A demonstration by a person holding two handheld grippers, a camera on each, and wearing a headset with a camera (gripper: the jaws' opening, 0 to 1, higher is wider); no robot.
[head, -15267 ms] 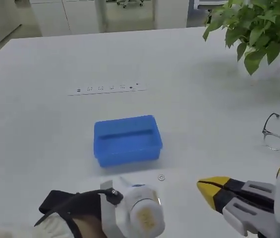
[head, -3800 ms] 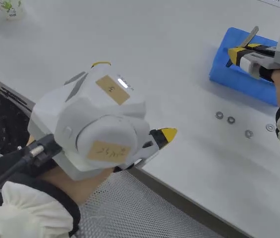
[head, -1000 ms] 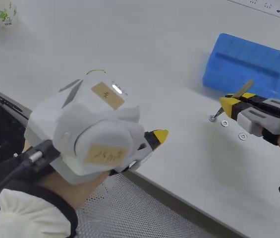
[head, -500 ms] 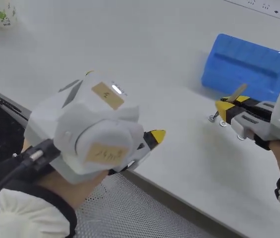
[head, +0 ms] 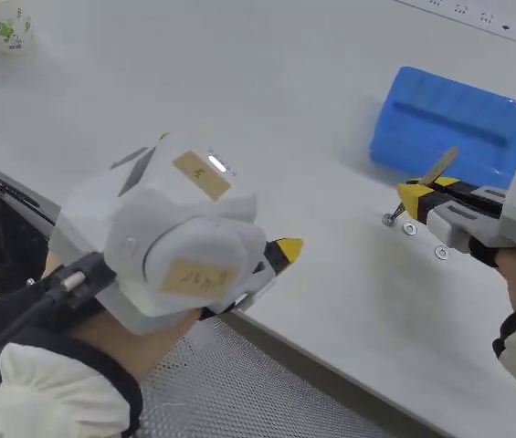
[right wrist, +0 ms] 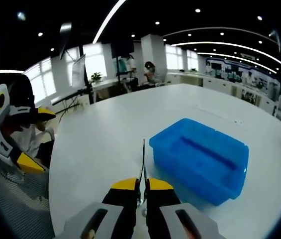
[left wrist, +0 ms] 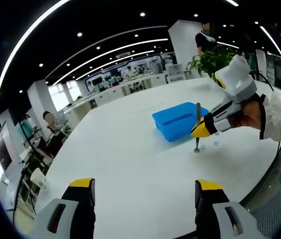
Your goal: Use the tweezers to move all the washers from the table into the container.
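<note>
R gripper (head: 411, 197) jaws clamped on tweezers (head: 442, 166), long axis slanting down, tips at nearest washer (head: 389, 220) on desk (head: 239, 109), 2 more washers (head: 409, 229) just beside, container (head: 458, 119) just beyond; L gripper (head: 285, 248) jaws wide, empty, well apart.

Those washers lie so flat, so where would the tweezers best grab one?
Probably by its rim: one tip of the tweezers in the hole, the other outside the ring. Come down steeply from above, since the washer lies flat on the table and offers no raised side. The right gripper holds the tweezers tips-down beside it.
</note>
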